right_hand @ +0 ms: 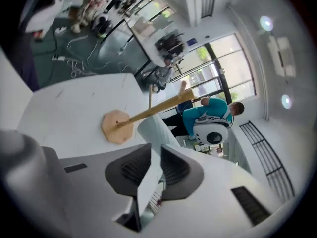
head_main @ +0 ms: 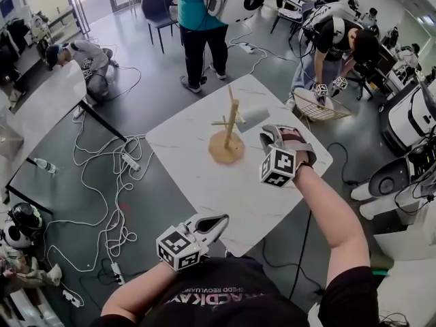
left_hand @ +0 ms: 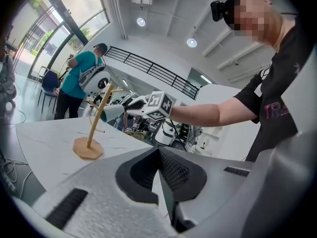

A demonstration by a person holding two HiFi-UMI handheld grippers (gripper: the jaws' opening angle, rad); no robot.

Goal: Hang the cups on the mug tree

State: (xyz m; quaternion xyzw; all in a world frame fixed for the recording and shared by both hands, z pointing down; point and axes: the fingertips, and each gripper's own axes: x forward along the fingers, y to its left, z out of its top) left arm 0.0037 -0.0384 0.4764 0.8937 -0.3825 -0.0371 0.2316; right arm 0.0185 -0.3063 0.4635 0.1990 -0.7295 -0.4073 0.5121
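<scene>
Pale cup (right_hand: 153, 128) sits pinched by its wall in my right gripper (right_hand: 154, 155), tilted toward the mug tree (head_main: 230, 131), probably to meet a peg. My left gripper (left_hand: 159, 155) waits near me, closed and empty.

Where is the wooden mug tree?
In the head view the mug tree stands upright near the middle of the white table, just left of the right gripper, which grips a cup.
</scene>
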